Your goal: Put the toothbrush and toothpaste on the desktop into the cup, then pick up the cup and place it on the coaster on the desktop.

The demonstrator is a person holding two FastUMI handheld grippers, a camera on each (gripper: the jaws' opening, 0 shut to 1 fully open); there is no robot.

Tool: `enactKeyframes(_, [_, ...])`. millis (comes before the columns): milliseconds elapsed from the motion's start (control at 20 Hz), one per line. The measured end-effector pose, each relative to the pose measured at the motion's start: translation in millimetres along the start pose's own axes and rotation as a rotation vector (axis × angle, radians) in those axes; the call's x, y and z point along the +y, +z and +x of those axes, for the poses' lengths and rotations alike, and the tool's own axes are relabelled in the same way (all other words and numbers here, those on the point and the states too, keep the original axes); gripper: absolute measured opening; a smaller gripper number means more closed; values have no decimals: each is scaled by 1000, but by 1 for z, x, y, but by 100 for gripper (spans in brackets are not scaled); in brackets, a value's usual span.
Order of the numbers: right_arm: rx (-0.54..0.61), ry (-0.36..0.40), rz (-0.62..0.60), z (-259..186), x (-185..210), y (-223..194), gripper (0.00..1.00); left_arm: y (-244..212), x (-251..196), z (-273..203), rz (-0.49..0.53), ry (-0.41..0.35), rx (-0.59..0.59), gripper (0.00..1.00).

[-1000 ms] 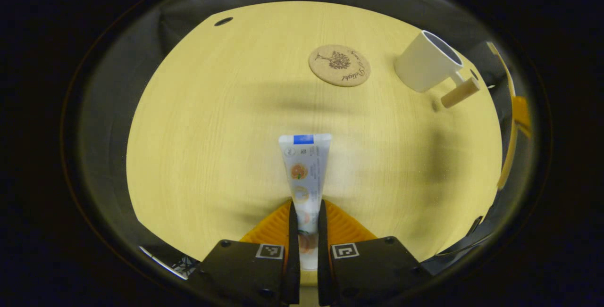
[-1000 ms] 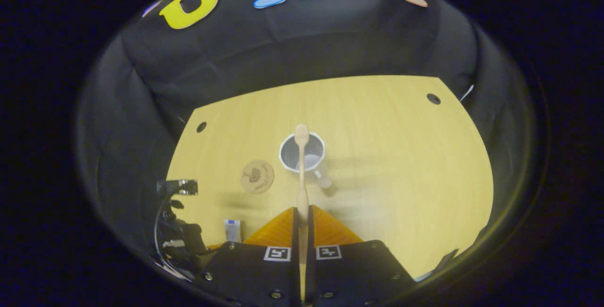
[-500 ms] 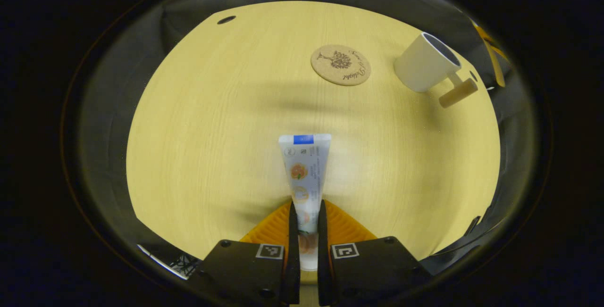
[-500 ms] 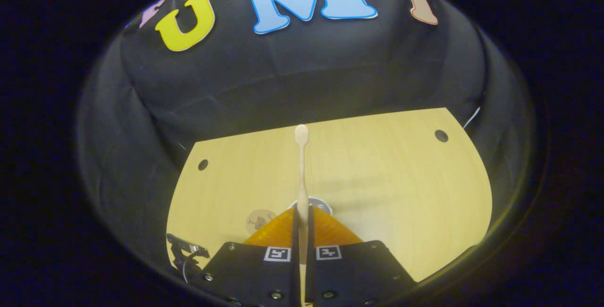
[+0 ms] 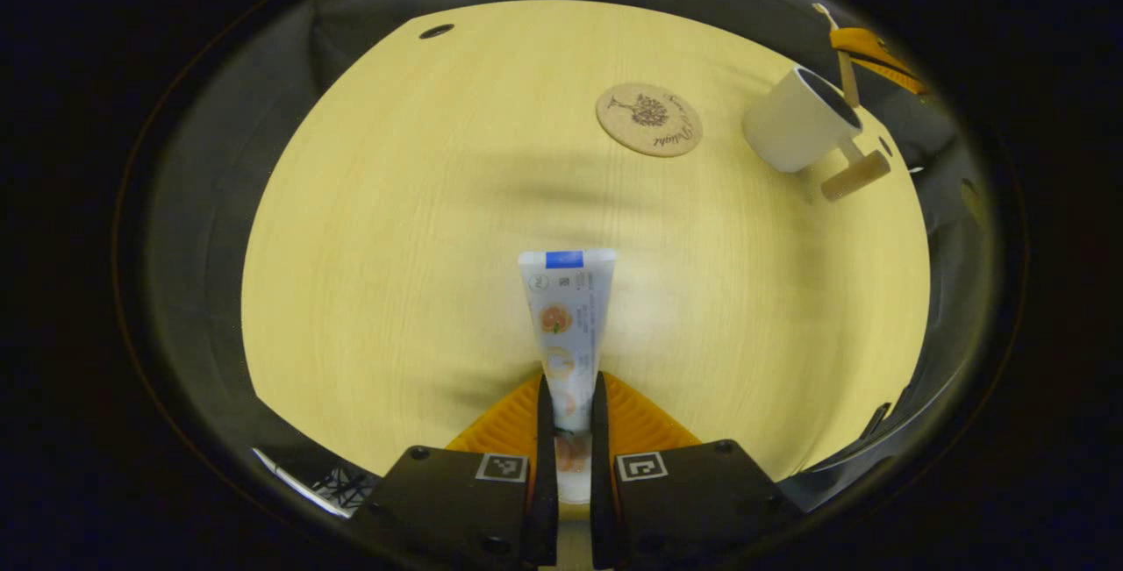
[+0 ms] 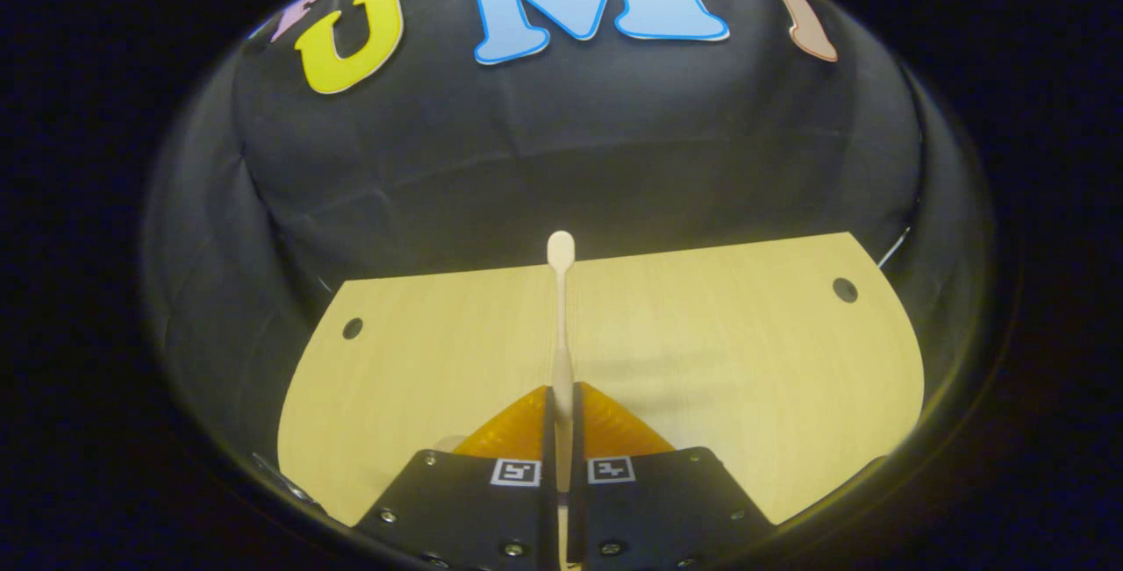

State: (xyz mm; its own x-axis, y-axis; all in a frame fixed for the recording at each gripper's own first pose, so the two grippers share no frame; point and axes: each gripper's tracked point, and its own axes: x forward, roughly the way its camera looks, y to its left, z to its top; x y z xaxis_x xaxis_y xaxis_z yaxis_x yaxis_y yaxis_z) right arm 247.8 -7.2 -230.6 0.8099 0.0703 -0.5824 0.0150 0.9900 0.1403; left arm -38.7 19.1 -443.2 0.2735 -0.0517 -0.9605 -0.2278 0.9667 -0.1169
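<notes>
Toothpaste (image 5: pixel 568 317) sits clamped between the two fingers of the left claw (image 5: pixel 568 396) in the left gripper view, its flat crimped end pointing forward over the pale wood counter (image 5: pixel 395 229). Farther off, the round cork coaster (image 5: pixel 649 119) lies flat on the counter, and the white cup (image 5: pixel 797 119) stands just beside it to the right, its wooden handle (image 5: pixel 855 174) sticking out toward the near side. Above the cup's mouth the right claw (image 5: pixel 864 49) comes in from the edge of the view, and the toothbrush (image 5: pixel 844 71) it carries reaches down into the cup's opening.

From the right gripper view, the right claw (image 6: pixel 562 404) is closed on the toothbrush (image 6: pixel 561 317), both fingers pressing its thin handle, the rounded end standing straight ahead against the booth's dark wall (image 6: pixel 570 150). The far half of the counter (image 6: pixel 719 334) lies beyond, with a small round hole (image 6: pixel 845 290) near each back corner.

Compared with a second ago, the right claw's camera has tipped up: the cup and coaster that lay ahead of it have dropped out below its fingers, and more wall has come in. In the left gripper view the toothpaste is held just as before, while the coaster and cup have slid slightly to the right.
</notes>
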Motion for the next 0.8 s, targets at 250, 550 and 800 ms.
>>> enactKeyframes(250, [-54,-9,-35,12,4,-13,5,2,9,-4,-15,12,-10,23])
enactKeyframes(550, [-94,-38,-37,13,-4,-29,5,3,16,-6,-33,20,-18,23])
enactKeyframes(800, [-94,-29,-40,5,-2,-41,6,5,19,-6,-37,25,-26,23])
